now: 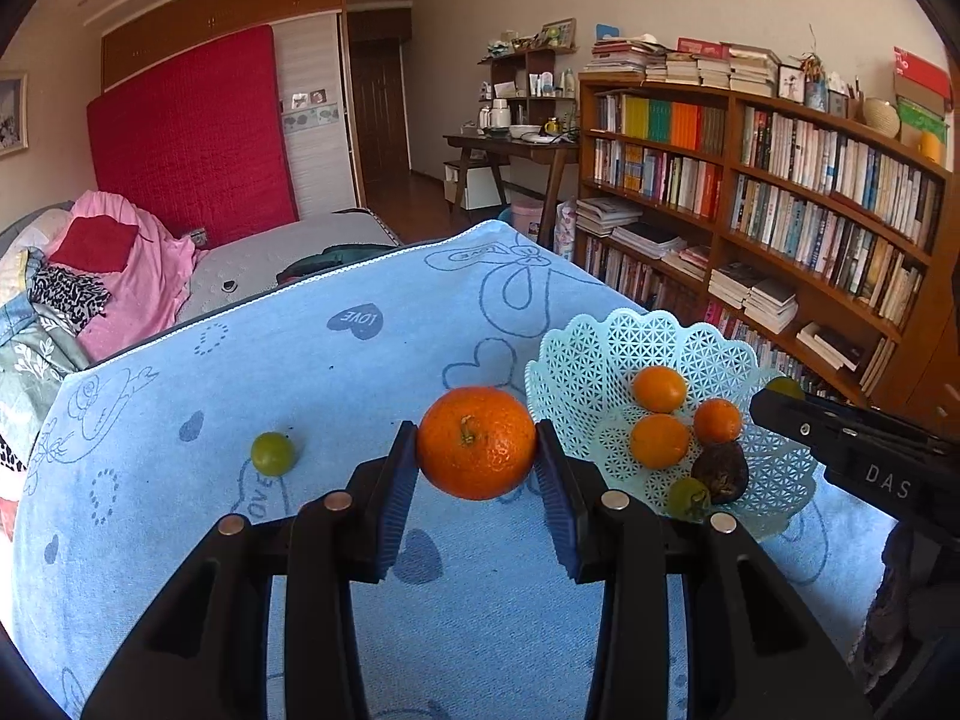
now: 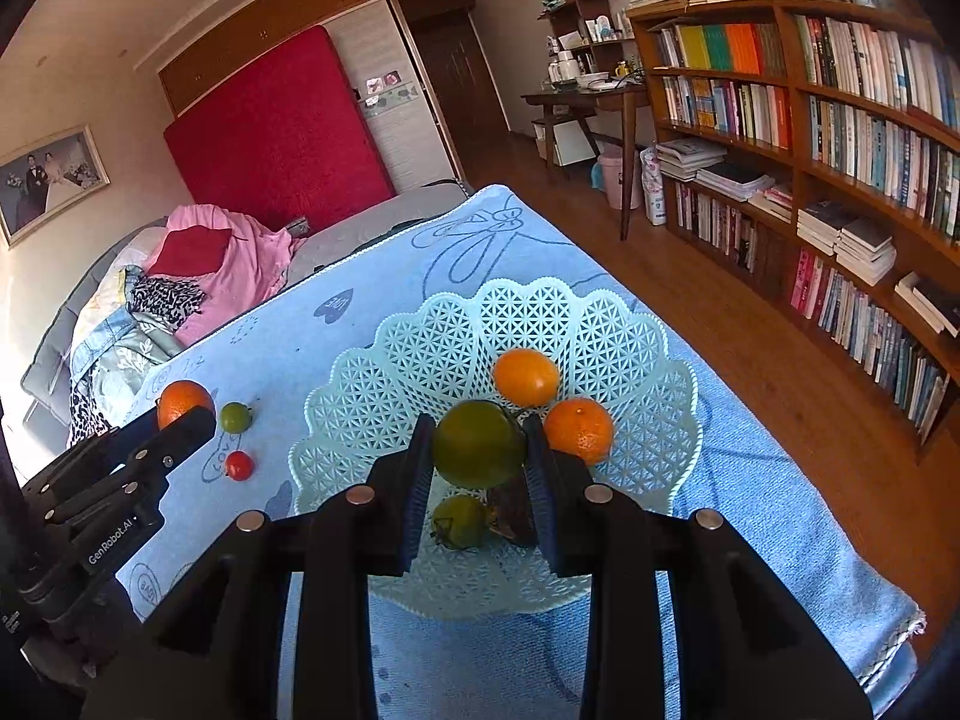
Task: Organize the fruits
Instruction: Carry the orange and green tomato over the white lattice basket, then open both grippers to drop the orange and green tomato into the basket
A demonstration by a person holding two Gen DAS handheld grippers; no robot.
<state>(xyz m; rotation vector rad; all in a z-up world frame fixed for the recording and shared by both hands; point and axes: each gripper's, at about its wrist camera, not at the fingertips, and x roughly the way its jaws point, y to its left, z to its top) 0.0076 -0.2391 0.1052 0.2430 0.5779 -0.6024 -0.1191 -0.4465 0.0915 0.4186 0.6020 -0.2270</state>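
1. While both claws carry fruit, you are mid-delivery: the left gripper (image 1: 477, 468) pinches an orange mandarin (image 1: 476, 443) above the blue cloth (image 1: 360, 396), and the pale lattice basket (image 1: 576, 372) lies at its three o'clock
2. Your right gripper (image 2: 478, 468) pinches a green fruit (image 2: 479, 443) over the basket (image 2: 444, 348), where other fruits already lie
3. Judging by that, lower and release the green fruit first, then swing the mandarin across
4. A small green fruit (image 1: 273, 453) waits at nine o'clock of the mandarin, and a red one (image 2: 239, 465) lies nearby
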